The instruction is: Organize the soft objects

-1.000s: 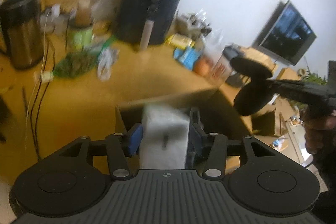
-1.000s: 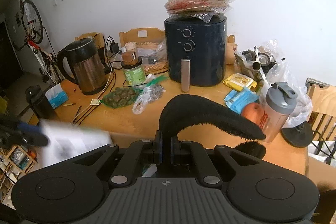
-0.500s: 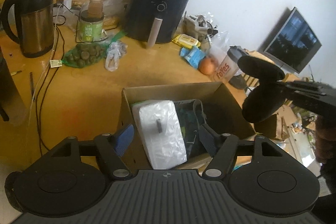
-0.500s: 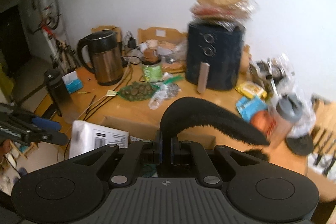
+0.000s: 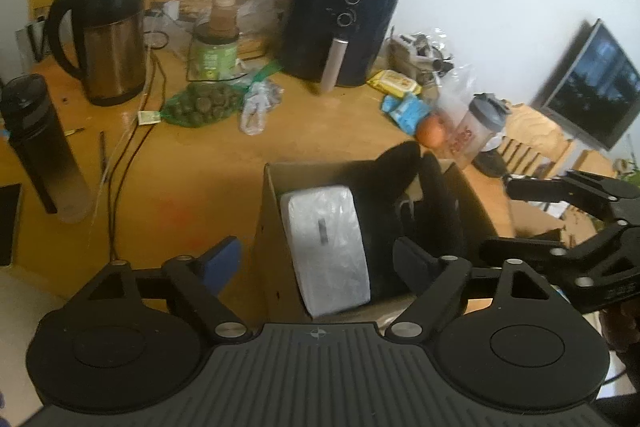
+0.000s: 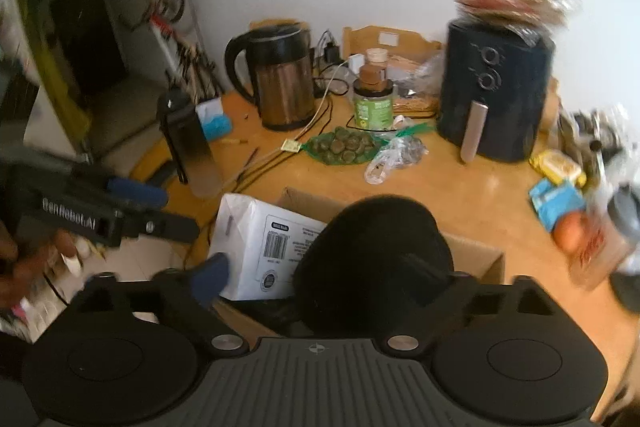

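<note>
An open cardboard box [image 5: 269, 227] stands at the wooden table's near edge. A white plastic-wrapped soft pack [image 5: 326, 243] stands on end inside it at the left; it also shows in the right wrist view [image 6: 264, 247]. A black fuzzy soft object [image 6: 376, 259] lies in the box beside the pack, also seen in the left wrist view [image 5: 404, 183]. My left gripper [image 5: 316, 259] is open and empty just above the box's near side. My right gripper [image 6: 320, 279] is open over the box, fingers spread around the black object without gripping it; it also shows in the left wrist view [image 5: 560, 211].
On the table [image 5: 192, 187] behind the box are a steel kettle [image 5: 108, 39], a black bottle [image 5: 40, 147], a green jar [image 5: 212, 47], a net bag of green items [image 5: 200, 103], a black air fryer [image 5: 340, 27], a shaker bottle [image 5: 476, 131], an orange [image 5: 430, 133] and cables [image 5: 120, 163].
My left gripper opened, released the white pack in the box and drew back. My right gripper carried the black object over the box, opened and let it drop in.
</note>
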`<state>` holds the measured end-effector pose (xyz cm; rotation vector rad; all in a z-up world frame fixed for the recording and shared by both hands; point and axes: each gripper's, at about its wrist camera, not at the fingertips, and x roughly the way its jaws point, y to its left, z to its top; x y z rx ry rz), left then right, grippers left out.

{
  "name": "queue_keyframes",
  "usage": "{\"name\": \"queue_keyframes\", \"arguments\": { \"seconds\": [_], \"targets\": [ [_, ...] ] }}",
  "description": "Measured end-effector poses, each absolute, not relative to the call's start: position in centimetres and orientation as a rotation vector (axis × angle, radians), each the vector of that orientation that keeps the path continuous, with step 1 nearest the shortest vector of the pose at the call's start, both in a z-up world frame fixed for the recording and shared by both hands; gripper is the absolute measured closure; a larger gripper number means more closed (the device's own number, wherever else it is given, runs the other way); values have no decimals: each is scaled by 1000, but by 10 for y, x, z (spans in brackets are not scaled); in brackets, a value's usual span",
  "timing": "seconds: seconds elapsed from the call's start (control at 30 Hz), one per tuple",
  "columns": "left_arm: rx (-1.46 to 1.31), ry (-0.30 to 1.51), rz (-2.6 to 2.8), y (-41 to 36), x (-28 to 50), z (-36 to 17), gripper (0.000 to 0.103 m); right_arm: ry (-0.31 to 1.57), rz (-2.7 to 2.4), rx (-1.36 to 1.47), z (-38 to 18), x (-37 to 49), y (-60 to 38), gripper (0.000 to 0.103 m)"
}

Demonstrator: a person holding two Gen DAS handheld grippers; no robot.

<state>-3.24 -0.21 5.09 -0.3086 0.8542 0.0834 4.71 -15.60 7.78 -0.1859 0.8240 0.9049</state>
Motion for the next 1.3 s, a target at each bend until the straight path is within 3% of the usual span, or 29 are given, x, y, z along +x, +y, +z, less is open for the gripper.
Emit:
{"name": "queue_keyframes", "arguments": {
  "seconds": [0.17, 0.27, 0.7, 1.3],
  "targets": [
    [-279, 882, 120, -15, -33, 54, 14, 864, 838, -116, 77, 48, -173, 0],
    [-280, 879, 137, -21, -34, 55, 0, 895, 783, -132, 73, 46, -179, 0],
    [-167, 981, 279, -52, -36, 39, 0, 1055, 591, -218, 40, 33, -205, 0],
    [-83, 1121, 253, -87, -40, 22, 0, 1135, 552, -260, 24, 18, -217, 0]
  ]
}}
